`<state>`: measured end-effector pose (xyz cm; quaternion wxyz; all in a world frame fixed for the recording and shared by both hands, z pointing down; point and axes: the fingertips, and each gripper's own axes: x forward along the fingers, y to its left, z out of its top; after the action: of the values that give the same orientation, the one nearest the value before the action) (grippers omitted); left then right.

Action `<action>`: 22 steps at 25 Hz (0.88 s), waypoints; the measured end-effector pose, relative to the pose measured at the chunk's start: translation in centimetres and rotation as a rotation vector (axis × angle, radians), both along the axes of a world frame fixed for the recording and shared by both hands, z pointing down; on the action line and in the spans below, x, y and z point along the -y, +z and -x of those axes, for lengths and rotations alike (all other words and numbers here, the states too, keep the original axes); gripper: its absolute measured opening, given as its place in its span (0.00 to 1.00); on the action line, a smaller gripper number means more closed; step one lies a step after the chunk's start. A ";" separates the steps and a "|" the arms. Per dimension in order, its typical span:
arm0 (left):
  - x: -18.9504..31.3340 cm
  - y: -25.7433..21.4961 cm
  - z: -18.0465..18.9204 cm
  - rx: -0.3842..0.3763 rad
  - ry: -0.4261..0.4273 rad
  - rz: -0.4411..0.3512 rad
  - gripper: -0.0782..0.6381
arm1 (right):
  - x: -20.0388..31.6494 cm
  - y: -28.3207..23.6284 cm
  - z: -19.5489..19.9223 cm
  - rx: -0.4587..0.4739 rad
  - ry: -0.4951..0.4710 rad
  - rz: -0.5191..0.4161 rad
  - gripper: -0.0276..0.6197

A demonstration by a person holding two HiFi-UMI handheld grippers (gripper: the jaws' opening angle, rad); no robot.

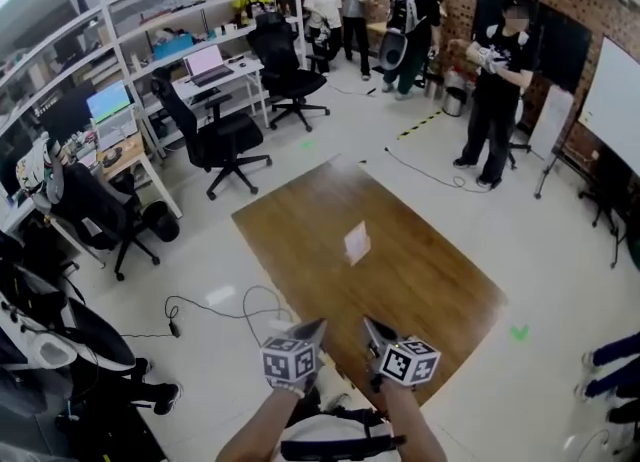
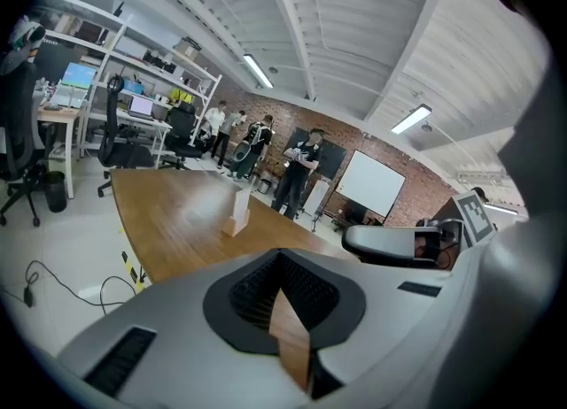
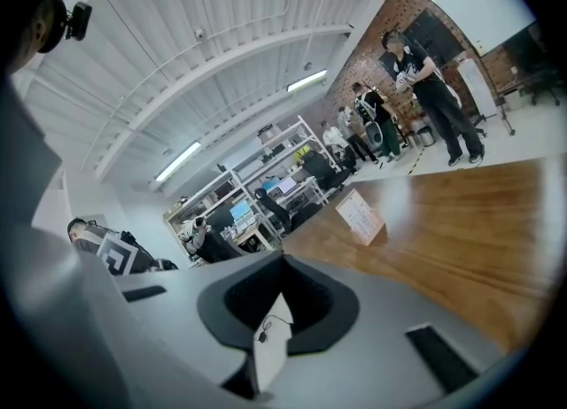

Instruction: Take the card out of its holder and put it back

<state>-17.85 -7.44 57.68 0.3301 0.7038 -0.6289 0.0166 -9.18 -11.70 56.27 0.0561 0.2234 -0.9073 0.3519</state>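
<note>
A white card stands upright in a small wooden holder near the middle of the brown wooden table. The holder also shows ahead in the left gripper view, and the same holder in the right gripper view. Both grippers hang side by side at the table's near corner, well short of the card. My left gripper is shut with nothing in it, and the table shows through its slit. My right gripper is shut and empty too.
Black office chairs and desks with shelves line the left side. Several people stand at the back, one near the table's far right. A cable lies on the floor at the left. A whiteboard stands at the right.
</note>
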 end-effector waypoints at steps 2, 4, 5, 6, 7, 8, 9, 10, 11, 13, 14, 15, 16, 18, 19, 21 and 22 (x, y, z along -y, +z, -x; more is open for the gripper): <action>0.6 0.3 0.4 0.009 0.011 0.006 0.11 | 0.3 -0.1 -0.1 0.005 0.015 -0.013 0.06; 1.6 0.7 1.0 0.027 0.027 0.010 0.11 | 0.7 -0.4 0.0 0.012 0.035 -0.029 0.06; 2.3 0.8 1.3 0.038 0.036 0.010 0.11 | 1.1 -0.6 0.0 0.013 0.044 -0.036 0.06; 3.0 0.8 1.5 0.051 0.045 0.010 0.11 | 1.5 -0.4 0.1 0.017 0.052 -0.038 0.06; 3.7 1.0 1.8 0.063 0.053 0.011 0.11 | 2.0 -0.1 0.1 0.020 0.060 -0.034 0.06; 4.4 1.1 2.2 0.075 0.061 0.014 0.11 | 2.4 0.2 0.2 0.018 0.069 -0.028 0.06; 5.1 1.2 2.6 0.084 0.068 0.016 0.11 | 2.8 0.5 0.3 0.010 0.078 -0.023 0.06; 5.9 1.2 3.0 0.090 0.075 0.018 0.11 | 3.2 0.9 0.3 -0.002 0.088 -0.019 0.06; 6.7 1.3 3.3 0.093 0.084 0.021 0.11 | 3.7 1.1 0.4 -0.016 0.100 -0.014 0.06; 8.3 1.5 4.0 0.097 0.102 0.029 0.11 | 4.7 1.3 0.5 -0.035 0.130 -0.001 0.06; 9.1 1.7 4.3 0.102 0.113 0.034 0.11 | 5.3 1.4 0.6 -0.038 0.146 0.006 0.06; 9.9 2.0 4.5 0.109 0.125 0.041 0.11 | 5.8 1.6 0.6 -0.038 0.160 0.014 0.06; 10.7 2.2 4.6 0.117 0.137 0.048 0.11 | 6.4 1.7 0.5 -0.039 0.172 0.020 0.06; 12.3 2.6 4.4 0.130 0.160 0.058 0.11 | 7.5 1.8 0.1 -0.038 0.189 0.026 0.06; 13.1 2.7 4.3 0.135 0.171 0.061 0.11 | 8.0 1.9 -0.1 -0.037 0.194 0.028 0.06; 14.4 3.1 4.2 0.143 0.190 0.071 0.11 | 8.8 2.1 -0.3 -0.034 0.205 0.036 0.06; 15.1 3.3 4.4 0.147 0.198 0.078 0.11 | 9.1 2.2 -0.3 -0.034 0.212 0.040 0.05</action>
<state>-22.24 -22.50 60.95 0.3070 0.7460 -0.5776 0.1248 -8.93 -20.83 58.46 0.0384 0.3228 -0.8703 0.3700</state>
